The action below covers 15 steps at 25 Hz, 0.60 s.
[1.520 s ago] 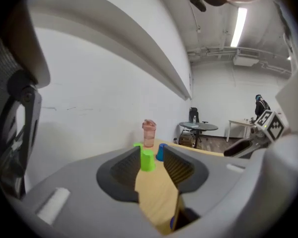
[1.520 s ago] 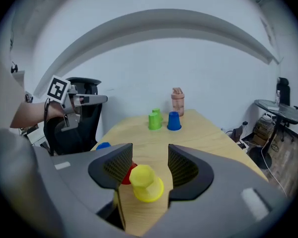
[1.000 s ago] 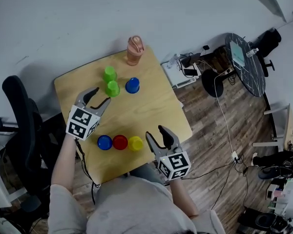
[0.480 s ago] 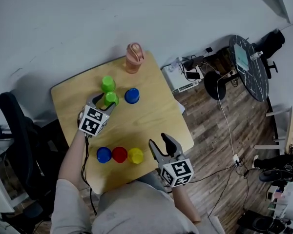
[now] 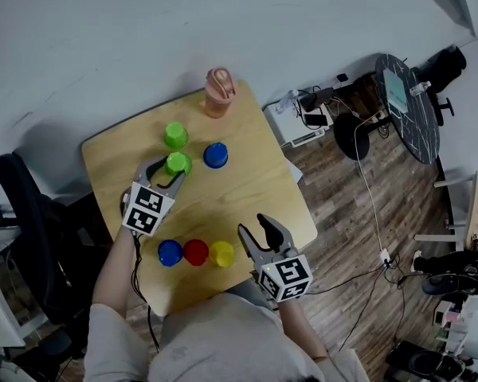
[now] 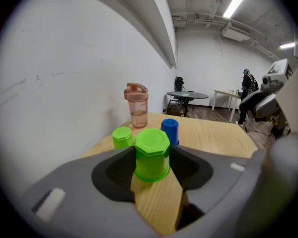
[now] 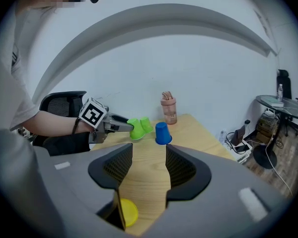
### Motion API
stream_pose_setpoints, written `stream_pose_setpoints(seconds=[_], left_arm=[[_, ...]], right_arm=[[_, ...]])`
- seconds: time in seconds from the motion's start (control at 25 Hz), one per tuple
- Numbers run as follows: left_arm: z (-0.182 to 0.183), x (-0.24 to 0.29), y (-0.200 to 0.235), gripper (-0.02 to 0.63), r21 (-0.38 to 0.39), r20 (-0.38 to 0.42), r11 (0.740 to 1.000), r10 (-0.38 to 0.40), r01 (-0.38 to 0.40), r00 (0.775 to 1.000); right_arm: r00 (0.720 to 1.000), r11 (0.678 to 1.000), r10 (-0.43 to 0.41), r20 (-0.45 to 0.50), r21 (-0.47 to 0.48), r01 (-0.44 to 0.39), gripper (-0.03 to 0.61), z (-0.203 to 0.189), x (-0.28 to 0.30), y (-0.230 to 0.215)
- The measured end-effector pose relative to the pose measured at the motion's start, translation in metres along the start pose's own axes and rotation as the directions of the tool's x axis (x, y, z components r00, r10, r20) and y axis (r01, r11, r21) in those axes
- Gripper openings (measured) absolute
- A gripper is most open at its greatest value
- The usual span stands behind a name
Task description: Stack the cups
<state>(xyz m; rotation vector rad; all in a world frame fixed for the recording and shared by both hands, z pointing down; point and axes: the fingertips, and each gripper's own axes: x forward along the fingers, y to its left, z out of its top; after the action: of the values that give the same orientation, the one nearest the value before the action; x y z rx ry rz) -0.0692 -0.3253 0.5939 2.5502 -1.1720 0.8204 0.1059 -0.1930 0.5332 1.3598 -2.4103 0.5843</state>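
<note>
- left gripper (image 5: 165, 172): jaws closing on near green cup (image 6: 152, 155), upside down, far-left part of table (image 5: 247, 173).
- right gripper (image 5: 253, 228): jaws apart, nothing between, near yellow cup (image 5: 221, 254).

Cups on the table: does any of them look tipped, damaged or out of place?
Nothing looks damaged or spilled. Only the near green cup stands out: between the closing fingers of the left gripper, it seems to lean a little in the right gripper view.
</note>
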Motion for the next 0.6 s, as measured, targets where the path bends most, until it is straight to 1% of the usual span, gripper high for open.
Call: stream_pose_setpoints(seconds=[0.2,0.48,0.6], left_arm=[[0.017,-0.045,-0.014,0.261,0.017,0.059,1.0,0.002,-0.003,0.998],[0.021,-0.108,-0.047,0.261,-0.029,0.108,0.999,-0.039,0.042,0.993],[0.018,-0.131,-0.064,0.261,-0.026,0.116,0.999,-0.041,0.044,0.992]], right_arm=[[0.999,0.999,0.032,0.016,-0.021,-0.031,0.206,0.006,0.007,0.016],[0.997,0.997,0.072,0.028,-0.044,-0.071,0.206,0.005,0.007,0.042],[0.996,0.995,0.083,0.033,-0.053,-0.081,0.206,0.002,0.003,0.053]])
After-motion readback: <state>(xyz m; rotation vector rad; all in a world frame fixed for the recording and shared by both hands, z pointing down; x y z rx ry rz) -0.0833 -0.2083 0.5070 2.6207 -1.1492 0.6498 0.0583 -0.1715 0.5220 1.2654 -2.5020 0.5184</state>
